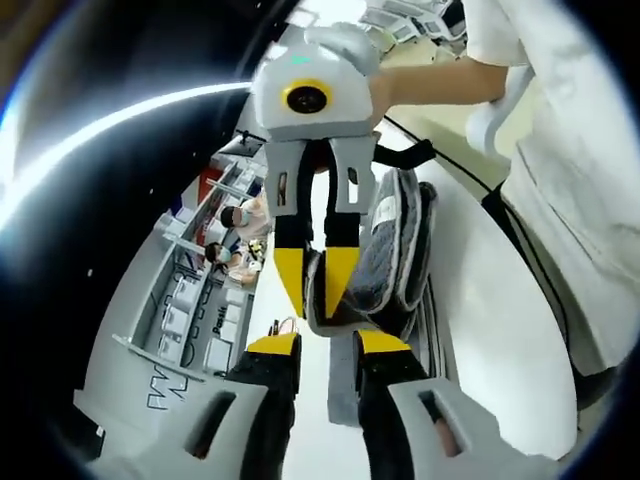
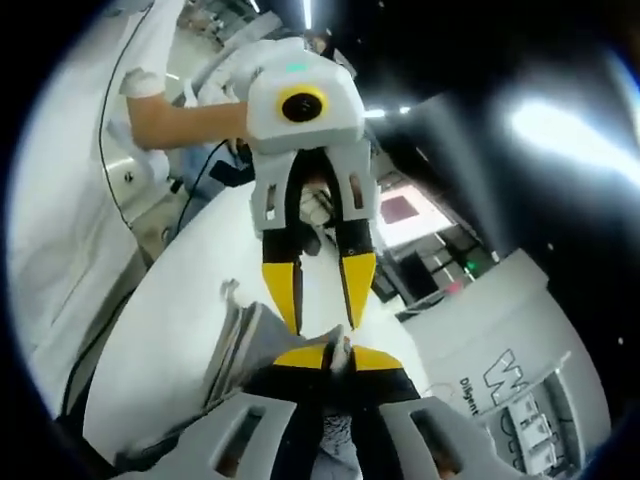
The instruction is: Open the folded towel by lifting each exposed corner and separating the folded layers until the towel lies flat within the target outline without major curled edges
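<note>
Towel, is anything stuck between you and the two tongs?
Nothing visible is. In the left gripper view, the other tongs close on the grey towel's edge, and this view's own tongs meet it from below. The right gripper view shows its tongs pinching the towel above the white table.

A large dark "W" stands on the grey-white panel (image 2: pixel 520 380) in the right gripper view, with smaller lettering beneath starting "Di", while the big letters on the same kind of panel (image 1: pixel 165 385) in the left gripper view stay unreadable.
</note>
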`<action>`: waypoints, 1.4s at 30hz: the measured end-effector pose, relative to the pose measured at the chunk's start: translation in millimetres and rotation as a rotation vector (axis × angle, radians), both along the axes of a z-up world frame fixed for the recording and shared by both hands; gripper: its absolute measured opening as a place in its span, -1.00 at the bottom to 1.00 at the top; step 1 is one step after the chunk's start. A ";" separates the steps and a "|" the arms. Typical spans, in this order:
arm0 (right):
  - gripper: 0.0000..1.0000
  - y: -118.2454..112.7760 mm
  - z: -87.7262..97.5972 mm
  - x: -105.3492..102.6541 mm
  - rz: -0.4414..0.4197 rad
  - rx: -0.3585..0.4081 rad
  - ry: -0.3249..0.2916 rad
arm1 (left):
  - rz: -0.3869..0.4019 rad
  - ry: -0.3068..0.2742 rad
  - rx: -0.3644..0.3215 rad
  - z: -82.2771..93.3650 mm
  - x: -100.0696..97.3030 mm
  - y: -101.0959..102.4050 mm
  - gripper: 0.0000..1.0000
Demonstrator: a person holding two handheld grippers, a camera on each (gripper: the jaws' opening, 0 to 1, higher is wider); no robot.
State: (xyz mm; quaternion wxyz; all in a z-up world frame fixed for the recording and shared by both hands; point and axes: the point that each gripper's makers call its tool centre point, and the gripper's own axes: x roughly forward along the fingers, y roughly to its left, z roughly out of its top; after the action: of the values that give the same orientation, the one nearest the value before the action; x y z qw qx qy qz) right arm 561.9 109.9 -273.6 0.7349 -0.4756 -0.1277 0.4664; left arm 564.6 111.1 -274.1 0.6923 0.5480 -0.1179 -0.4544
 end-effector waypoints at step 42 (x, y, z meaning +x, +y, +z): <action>-1.00 -19.6 41.7 13.8 -0.029 0.063 -0.078 | 0.099 0.156 0.100 -66.4 15.1 14.4 -0.73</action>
State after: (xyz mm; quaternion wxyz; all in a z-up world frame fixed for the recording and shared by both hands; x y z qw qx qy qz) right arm 575.7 90.3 -231.9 0.7506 -0.4721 -0.1639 0.4324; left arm 579.7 125.5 -340.5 0.6927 0.5500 -0.0137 -0.4664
